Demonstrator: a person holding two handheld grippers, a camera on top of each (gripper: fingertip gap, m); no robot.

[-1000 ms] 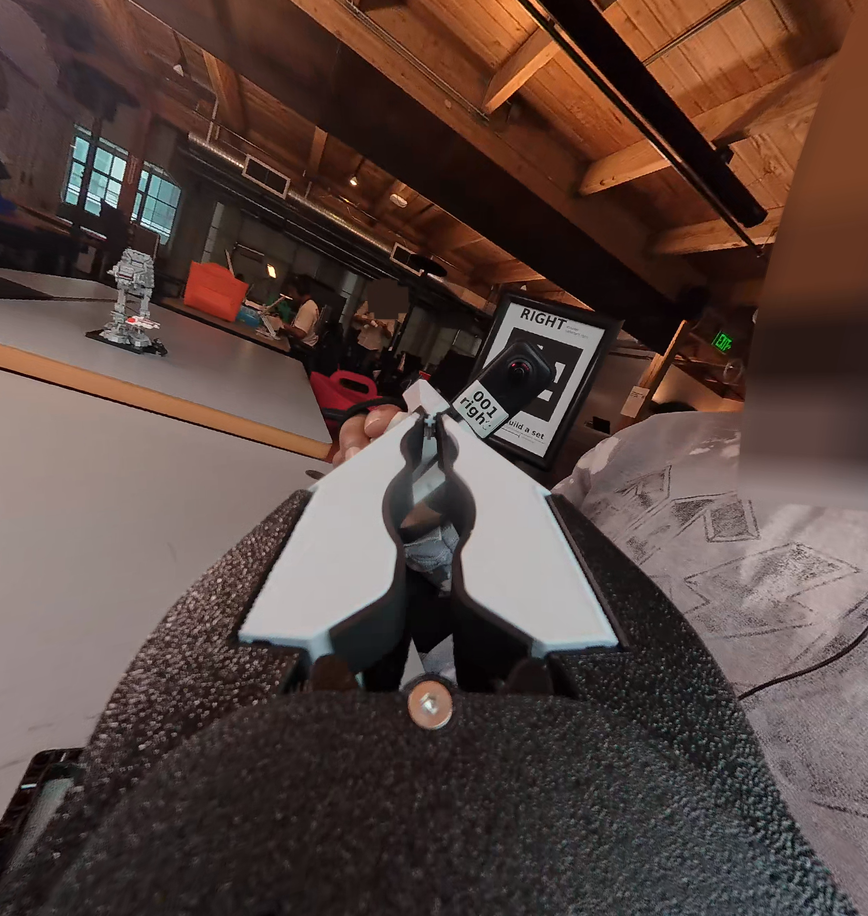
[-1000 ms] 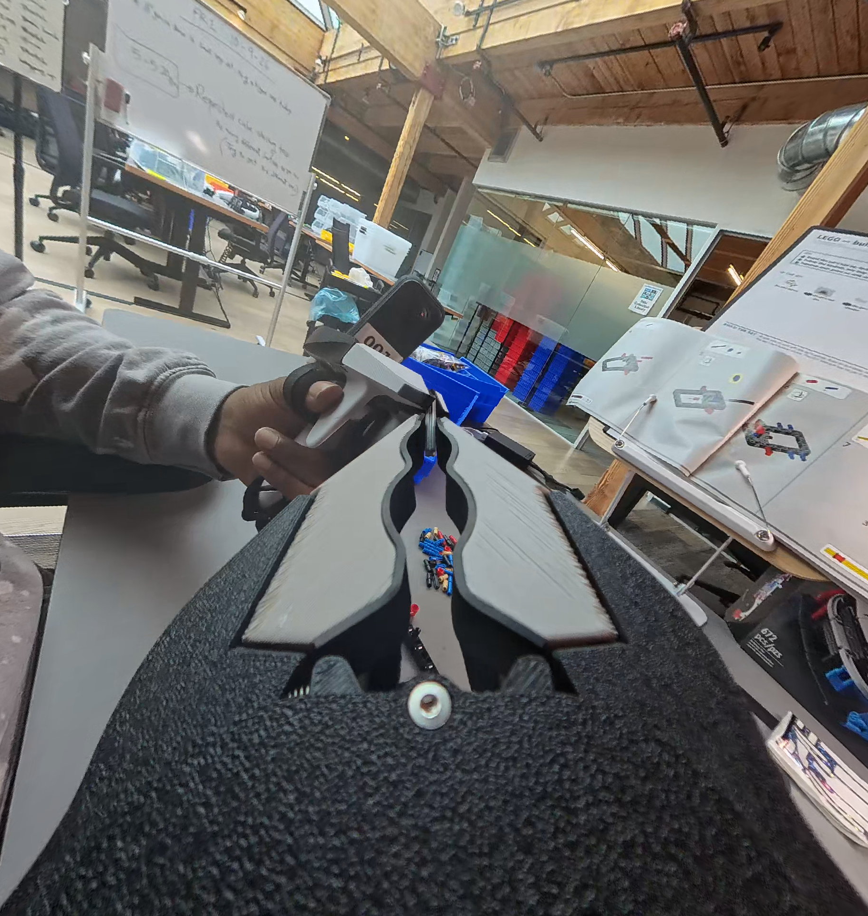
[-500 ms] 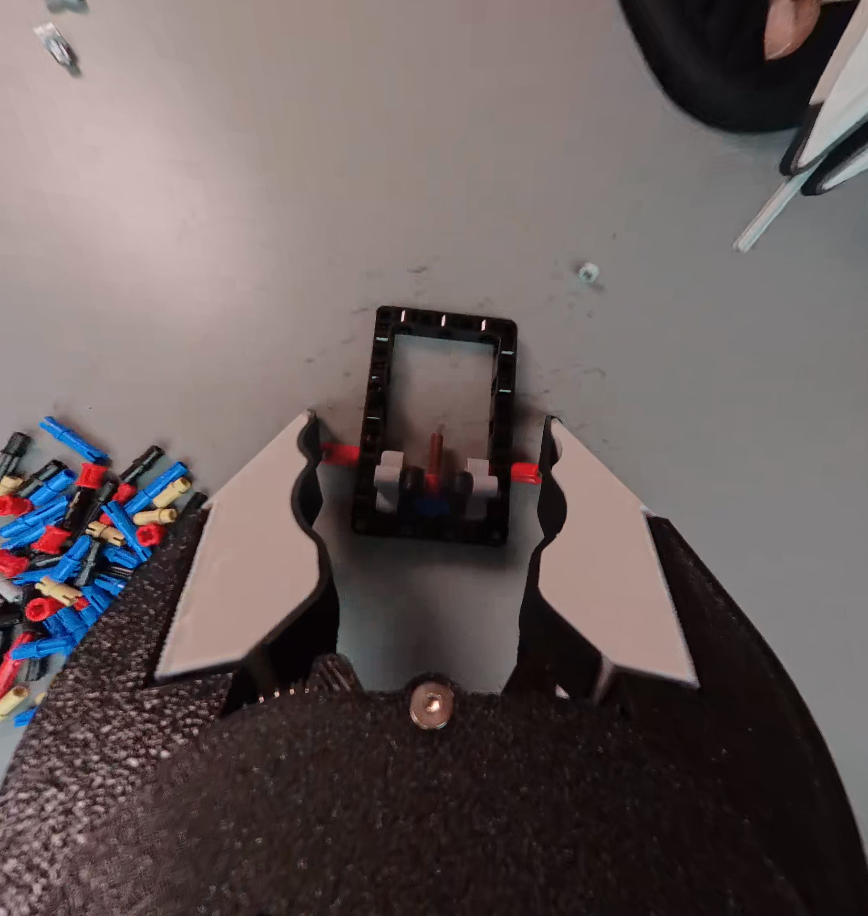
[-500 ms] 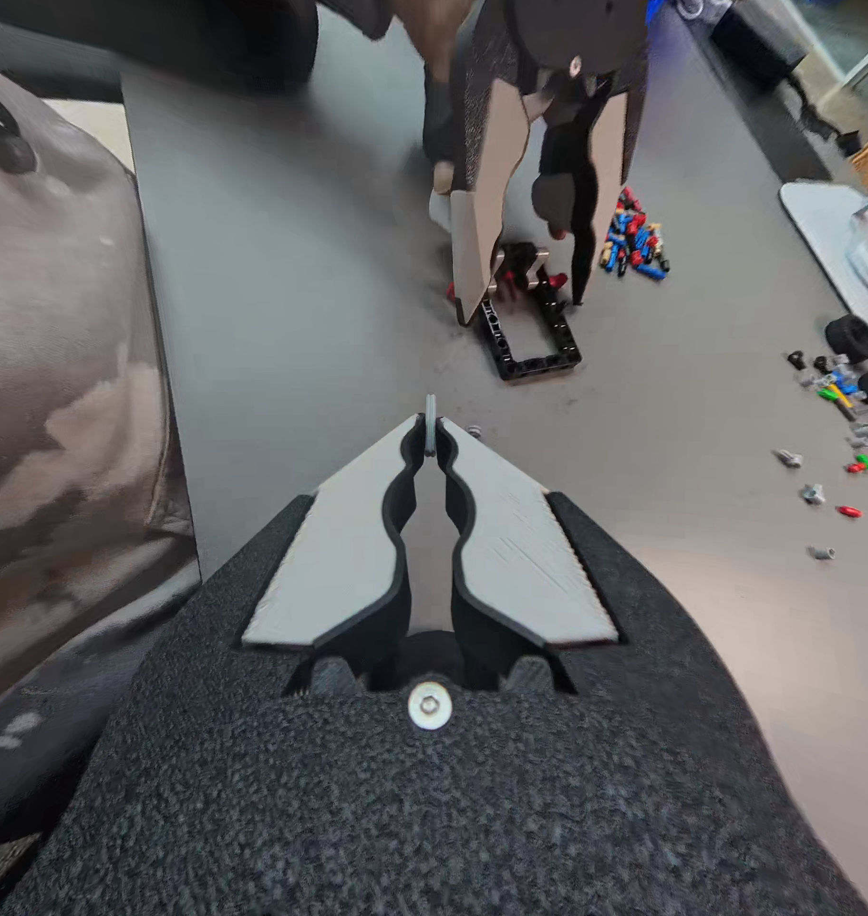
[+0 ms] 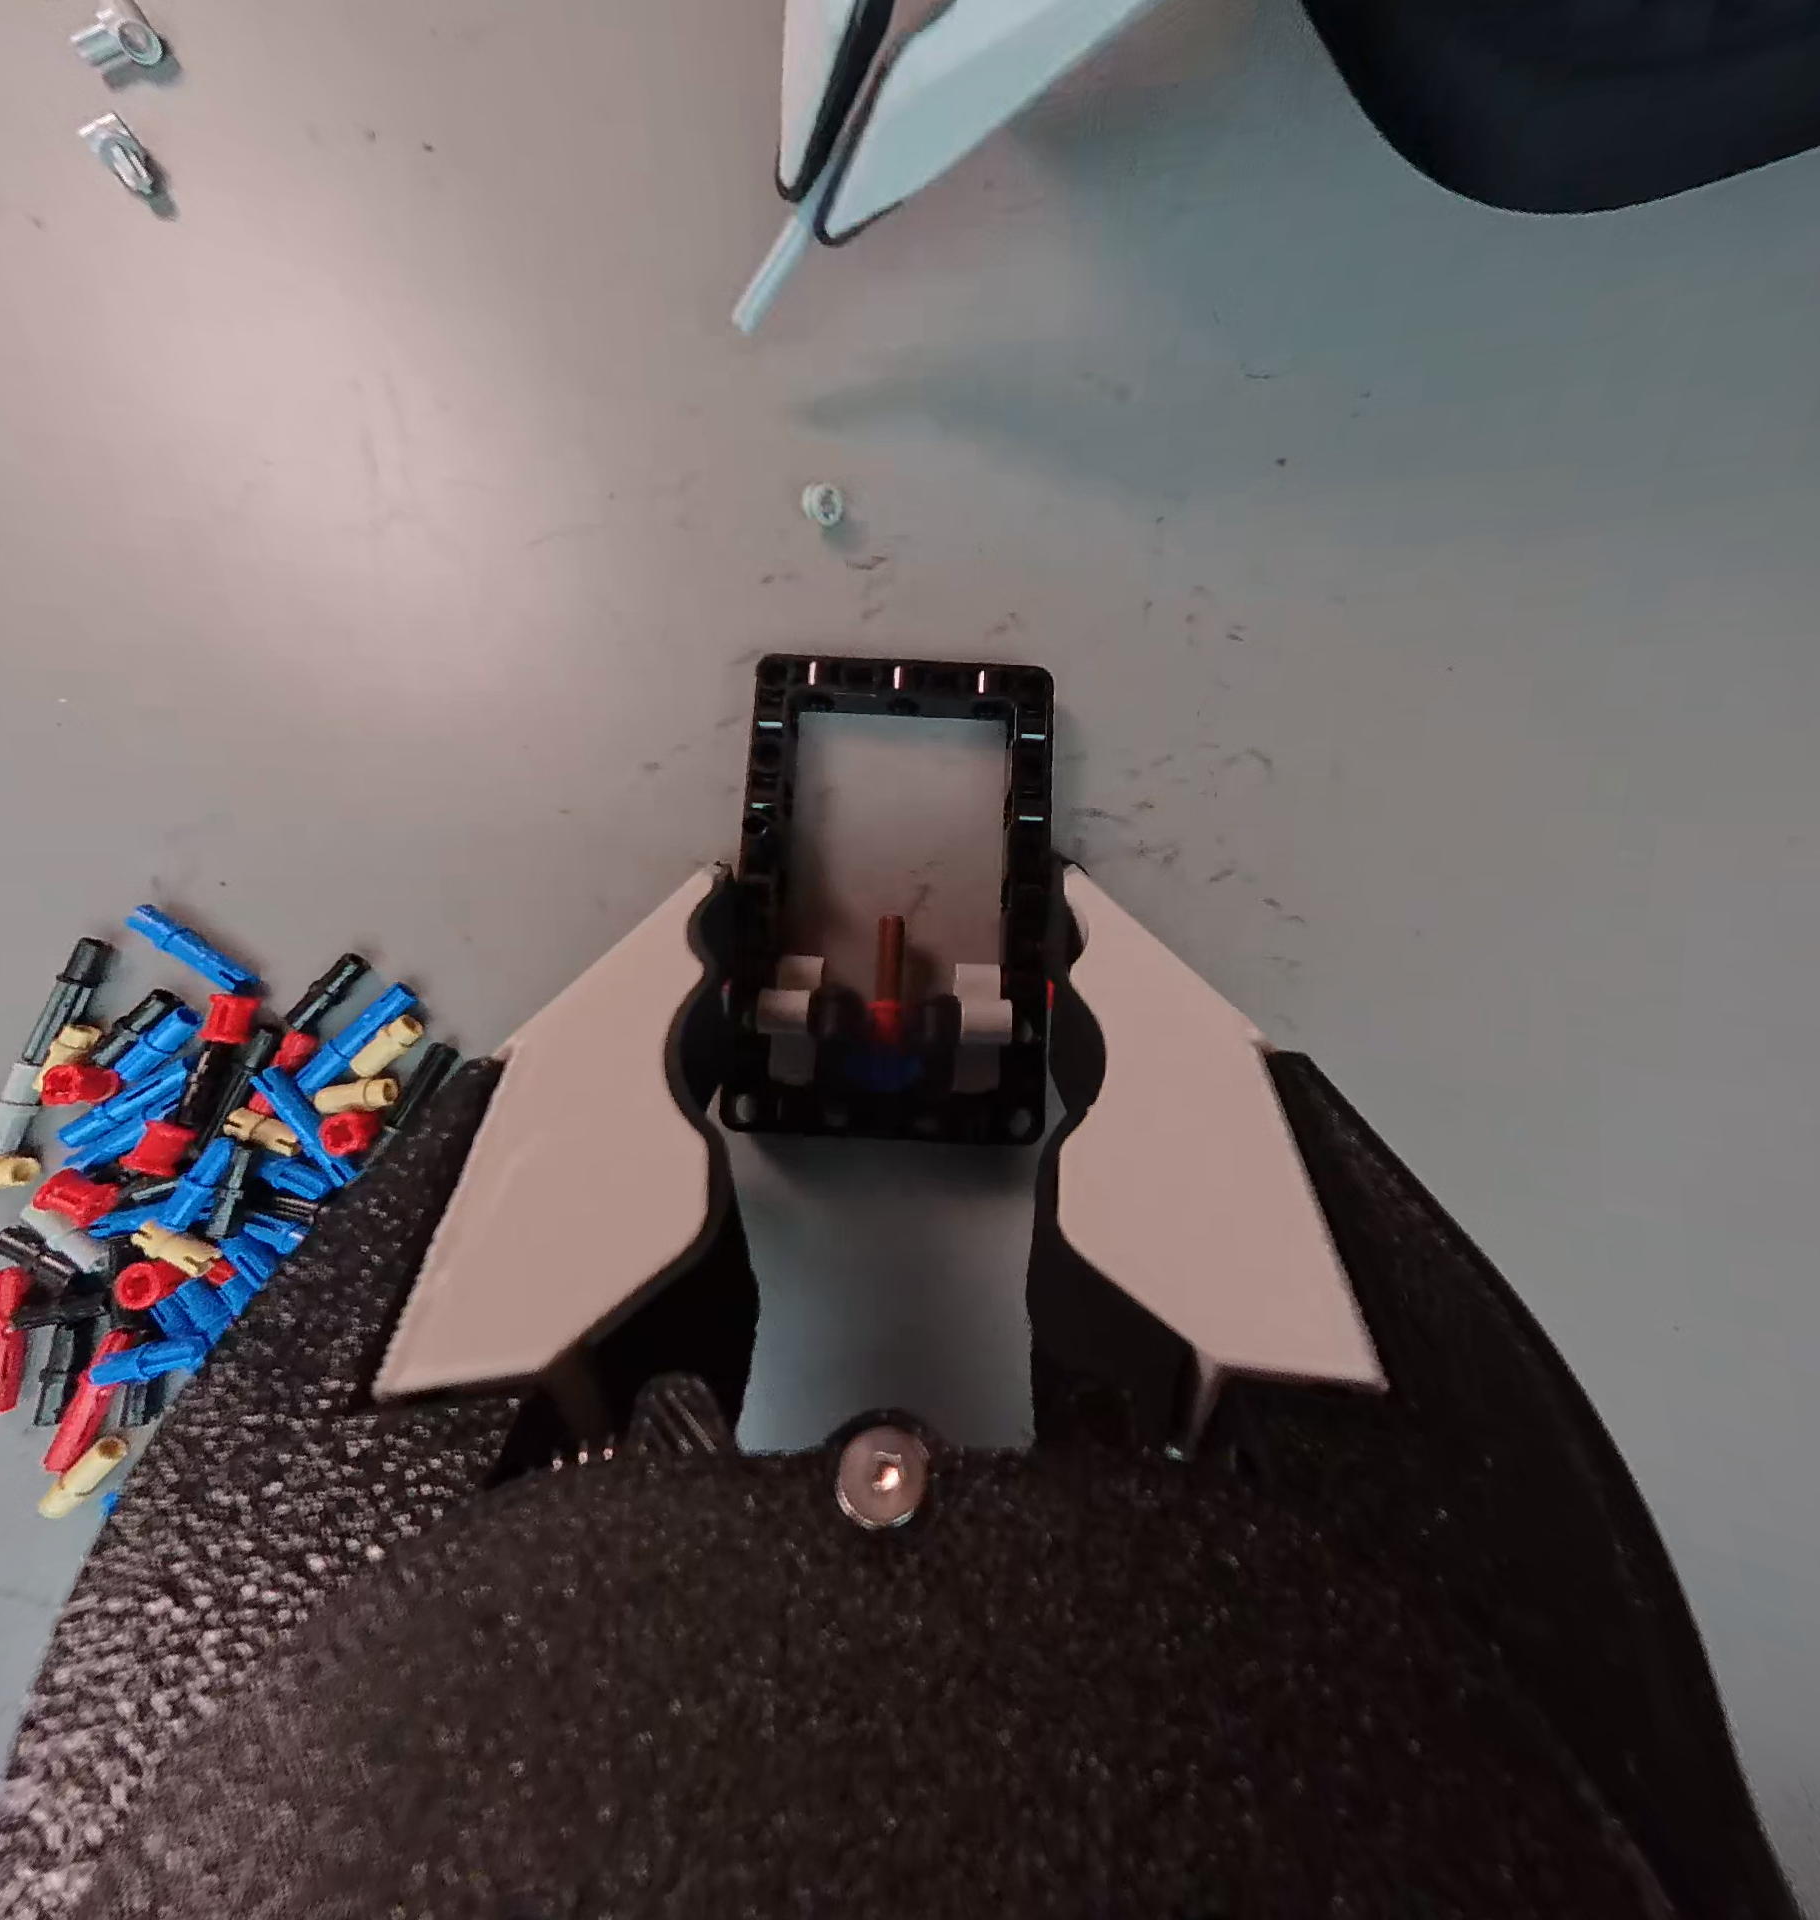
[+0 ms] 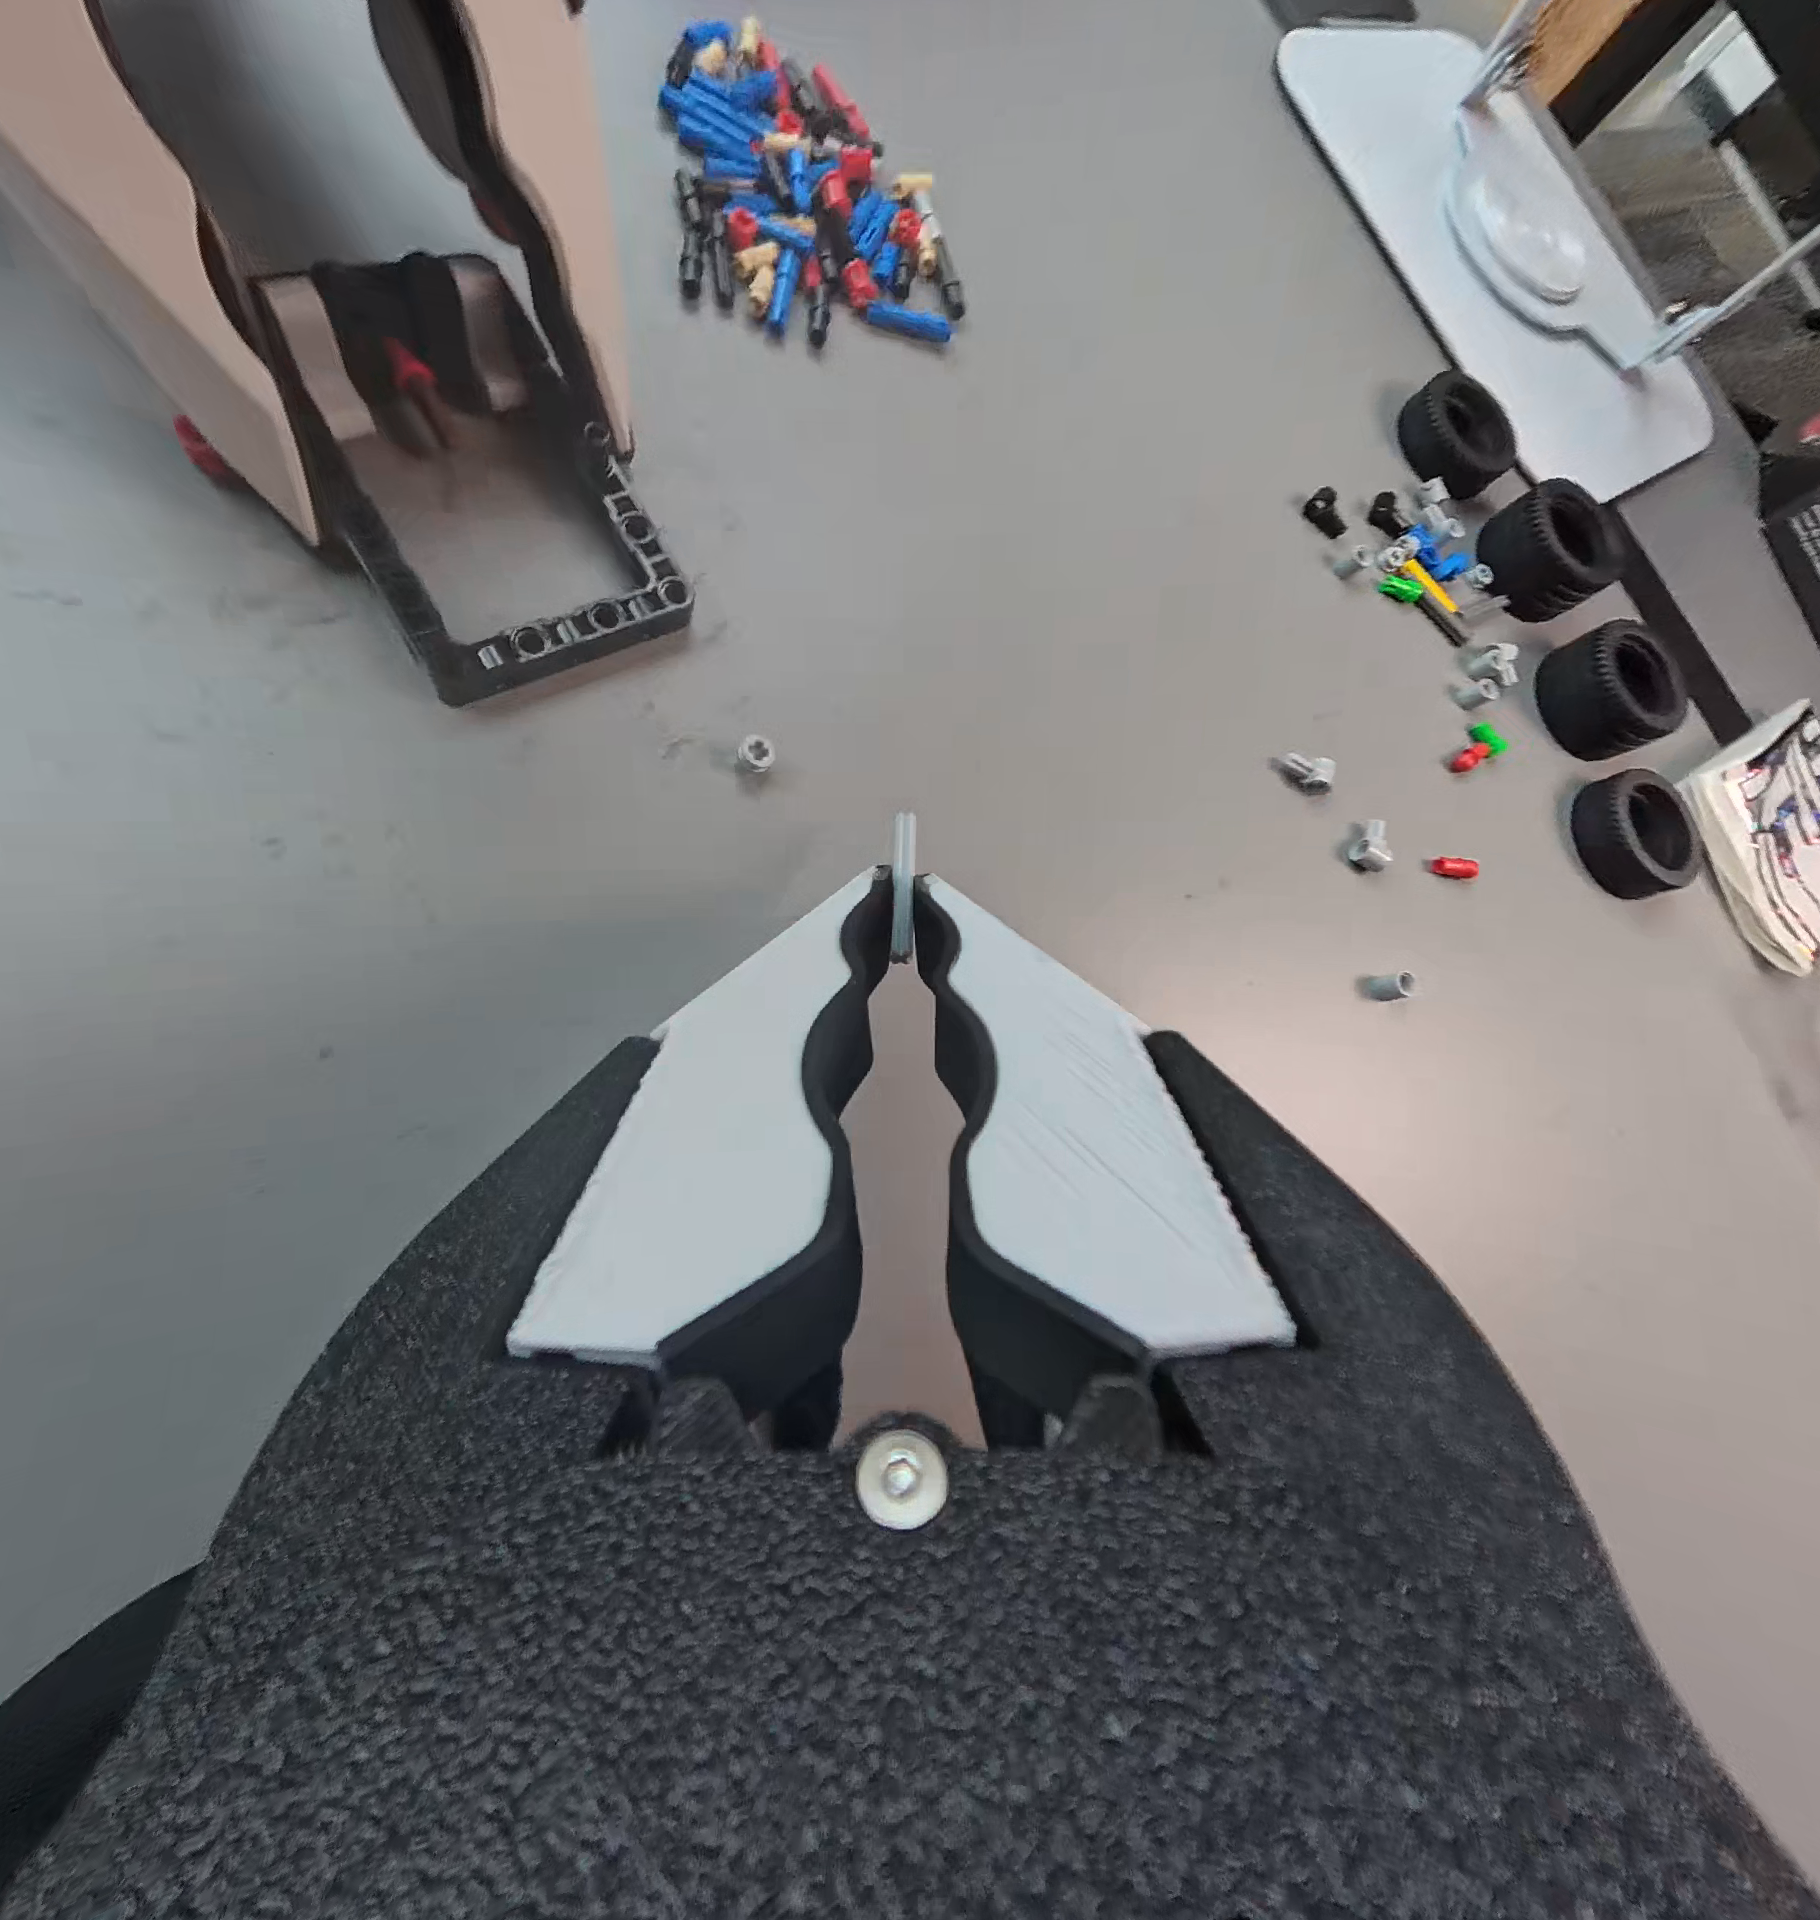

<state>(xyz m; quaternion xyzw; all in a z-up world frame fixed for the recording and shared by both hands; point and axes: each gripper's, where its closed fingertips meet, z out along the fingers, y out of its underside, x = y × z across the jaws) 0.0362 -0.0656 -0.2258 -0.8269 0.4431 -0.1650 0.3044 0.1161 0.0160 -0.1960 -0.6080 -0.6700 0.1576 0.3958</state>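
Observation:
A black rectangular frame [image 5: 1031, 790] lies flat on the grey table [image 5: 1457, 623], with grey, black, blue and red parts and a dark red axle [image 5: 891, 951] fitted at its near end. My left gripper [image 5: 890, 871] straddles that end, and its fingers [image 5: 594, 1122] press against both long sides. My right gripper [image 6: 901, 883] is shut on a thin grey axle [image 6: 903, 862] and holds it above the table, short of the frame [image 6: 573, 634]. It shows in the left wrist view with the axle [image 5: 776, 270] at the top. A small grey bush [image 6: 755, 752] lies between the axle and the frame.
A pile of blue, red, black and tan pins [image 5: 158, 1143] lies left of the frame, also in the right wrist view [image 6: 812, 197]. Black tyres [image 6: 1550, 551], loose small parts [image 6: 1425, 561], a white stand base [image 6: 1405, 208] and a printed sheet [image 6: 1779, 842] are at the right. The tips of one gripper are about 12 cm away from the tips of the other. About 5 cm separates my right fingertips from the small grey bush [image 6: 755, 752]. Look for it in the left wrist view [image 5: 802, 522] too.
Both grippers have swung down from pointing across the room to the table. The left fingers have closed onto the frame's sides. The right gripper with the axle has moved nearer the frame.

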